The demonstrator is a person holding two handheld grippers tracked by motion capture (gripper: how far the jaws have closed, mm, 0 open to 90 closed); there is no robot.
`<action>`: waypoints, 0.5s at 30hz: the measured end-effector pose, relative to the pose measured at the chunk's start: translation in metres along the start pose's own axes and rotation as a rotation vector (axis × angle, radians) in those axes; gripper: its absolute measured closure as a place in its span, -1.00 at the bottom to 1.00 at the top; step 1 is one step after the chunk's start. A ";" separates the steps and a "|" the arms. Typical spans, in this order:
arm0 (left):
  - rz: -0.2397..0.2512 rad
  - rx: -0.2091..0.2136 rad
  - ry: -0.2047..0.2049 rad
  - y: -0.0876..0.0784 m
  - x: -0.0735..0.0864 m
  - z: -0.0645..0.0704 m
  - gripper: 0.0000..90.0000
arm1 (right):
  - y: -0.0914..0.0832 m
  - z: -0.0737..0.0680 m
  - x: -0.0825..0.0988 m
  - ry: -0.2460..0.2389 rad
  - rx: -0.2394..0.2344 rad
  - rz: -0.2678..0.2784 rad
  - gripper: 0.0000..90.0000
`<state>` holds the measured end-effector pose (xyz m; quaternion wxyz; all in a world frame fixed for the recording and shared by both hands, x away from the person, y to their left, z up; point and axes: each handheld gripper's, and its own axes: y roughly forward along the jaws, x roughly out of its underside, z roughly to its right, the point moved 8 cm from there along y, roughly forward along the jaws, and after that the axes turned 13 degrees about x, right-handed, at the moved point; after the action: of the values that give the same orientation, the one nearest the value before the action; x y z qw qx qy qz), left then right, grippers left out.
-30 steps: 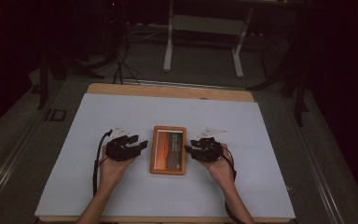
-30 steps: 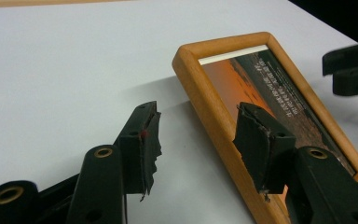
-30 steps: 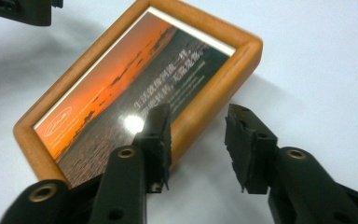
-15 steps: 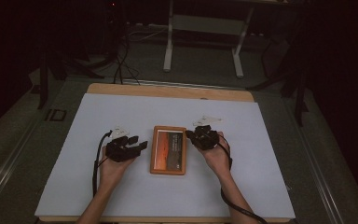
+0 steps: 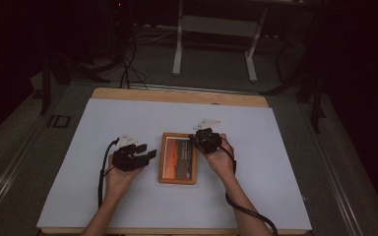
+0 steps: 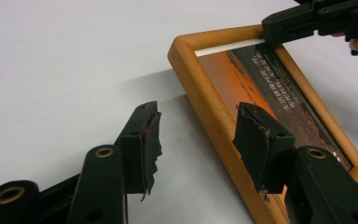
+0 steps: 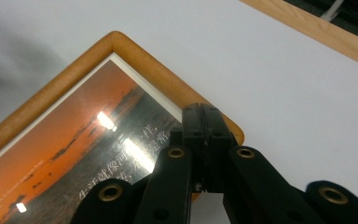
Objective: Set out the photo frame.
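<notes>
1. A wooden picture frame [image 5: 177,158] lies flat on the white counter [image 5: 275,187], roughly at its centre – long sides running from 12 to 6 o'clock, an orange sunset print with lines of text under the glass.
2. The person's left hand [image 5: 120,173] rests on the counter at the frame's 9 o'clock, forearm coming up from 6 o'clock, wrist low, cable looping off toward 7.
3. The left claw [image 5: 146,153] points toward 3 o'clock at the frame's left rail. In the left gripper view it stands released [image 6: 200,135]: one jaw over the bare counter, the other above the frame's glass, the wooden rail in the gap between them, neither pad pressing on it.
4. The right hand [image 5: 220,158] sits at the frame's 2 o'clock, forearm angled in from 5 o'clock, wrist bent so the claw aims toward 10.
5. The right claw [image 5: 197,139] is clenched – its jaws have just been closing, and in the right gripper view the two pads meet [image 7: 204,122] above the frame's upper right corner, with nothing caught between them.
6. Whether those closed tips touch the wood I cannot tell.
</notes>
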<state>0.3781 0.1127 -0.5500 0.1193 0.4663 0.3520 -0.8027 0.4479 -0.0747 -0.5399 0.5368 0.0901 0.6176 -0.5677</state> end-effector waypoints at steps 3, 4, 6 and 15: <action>0.003 0.004 0.000 0.000 0.000 0.001 0.11 | 0.002 0.000 0.000 0.012 -0.001 0.002 1.00; 0.003 0.004 -0.001 0.000 0.000 0.001 0.11 | 0.003 0.000 0.000 0.016 -0.001 0.004 1.00; 0.004 0.004 -0.003 0.000 -0.001 0.001 0.11 | 0.003 0.001 0.000 0.019 -0.004 0.003 1.00; 0.015 0.014 -0.006 -0.002 -0.003 0.004 0.11 | 0.004 0.003 0.001 0.032 -0.001 0.007 1.00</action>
<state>0.3763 0.1111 -0.5458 0.1234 0.4672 0.3424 -0.8057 0.4523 -0.0765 -0.5425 0.5287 0.1011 0.6263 -0.5638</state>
